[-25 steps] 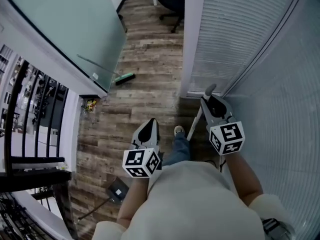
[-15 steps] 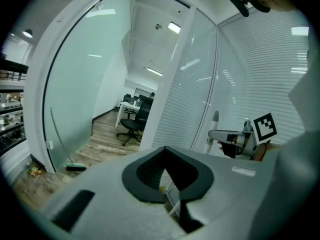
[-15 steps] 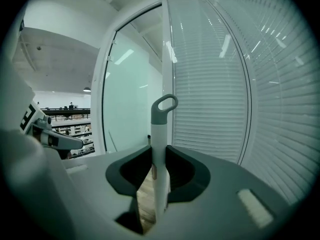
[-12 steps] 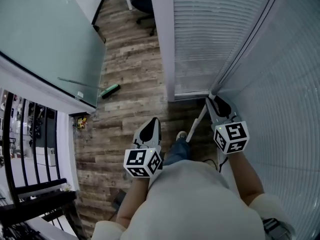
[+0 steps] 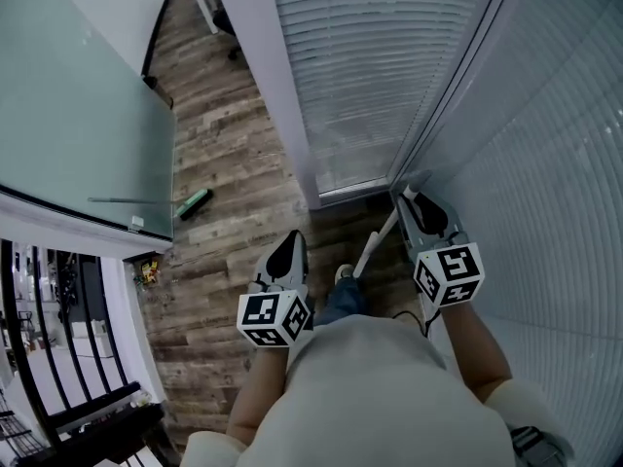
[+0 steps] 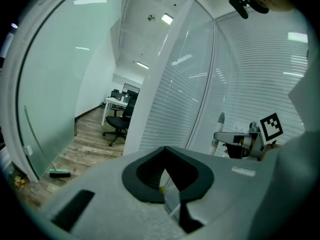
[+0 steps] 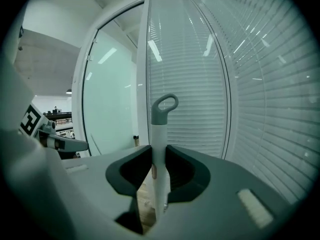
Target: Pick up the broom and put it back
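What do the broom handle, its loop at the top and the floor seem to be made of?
The broom handle: smooth white tube, probably painted metal or plastic; it has an even sheen. The loop: matte grey plastic, apparently moulded. The floor: wood-look planks with grain, perhaps laminate.

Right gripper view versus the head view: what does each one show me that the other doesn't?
Only the right gripper view shows that the broom handle ends in a grey loop, and that the right tool is shut on that handle. Only the head view shows the person's shoe, a green object lying on the wooden floor, and the right tool's marker cube. Both show the white handle, the right tool and the slatted blinds.
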`<action>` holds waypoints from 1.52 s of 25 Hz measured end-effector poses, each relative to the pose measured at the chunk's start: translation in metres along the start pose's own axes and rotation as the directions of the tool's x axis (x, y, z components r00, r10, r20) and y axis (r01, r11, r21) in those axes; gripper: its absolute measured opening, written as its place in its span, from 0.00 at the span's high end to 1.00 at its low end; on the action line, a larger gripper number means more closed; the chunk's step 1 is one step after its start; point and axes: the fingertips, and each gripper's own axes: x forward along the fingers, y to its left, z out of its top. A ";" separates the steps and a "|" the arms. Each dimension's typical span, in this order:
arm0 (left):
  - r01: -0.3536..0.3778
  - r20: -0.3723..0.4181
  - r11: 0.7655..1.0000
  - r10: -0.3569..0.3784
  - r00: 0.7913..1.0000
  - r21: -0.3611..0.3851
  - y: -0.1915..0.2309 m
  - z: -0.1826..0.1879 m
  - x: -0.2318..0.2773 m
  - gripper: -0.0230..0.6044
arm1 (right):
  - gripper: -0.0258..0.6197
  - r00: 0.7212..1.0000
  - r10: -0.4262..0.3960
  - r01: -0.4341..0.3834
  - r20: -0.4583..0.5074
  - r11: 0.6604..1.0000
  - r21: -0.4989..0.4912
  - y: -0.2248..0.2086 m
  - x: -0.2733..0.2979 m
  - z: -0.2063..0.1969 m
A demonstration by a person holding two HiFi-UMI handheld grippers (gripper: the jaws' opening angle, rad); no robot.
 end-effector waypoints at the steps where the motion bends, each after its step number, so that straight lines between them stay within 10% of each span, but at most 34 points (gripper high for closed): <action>1: 0.009 -0.003 1.000 -0.009 1.000 -0.001 0.000 0.003 0.005 0.96 | 0.81 1.000 -0.013 0.013 -0.001 1.000 0.003 -0.004 0.000 0.003; 38: -0.009 -0.079 1.000 0.007 0.997 -0.019 0.047 0.012 0.119 0.96 | 0.81 0.959 -0.243 0.262 -0.147 0.956 0.130 -0.143 0.127 -0.043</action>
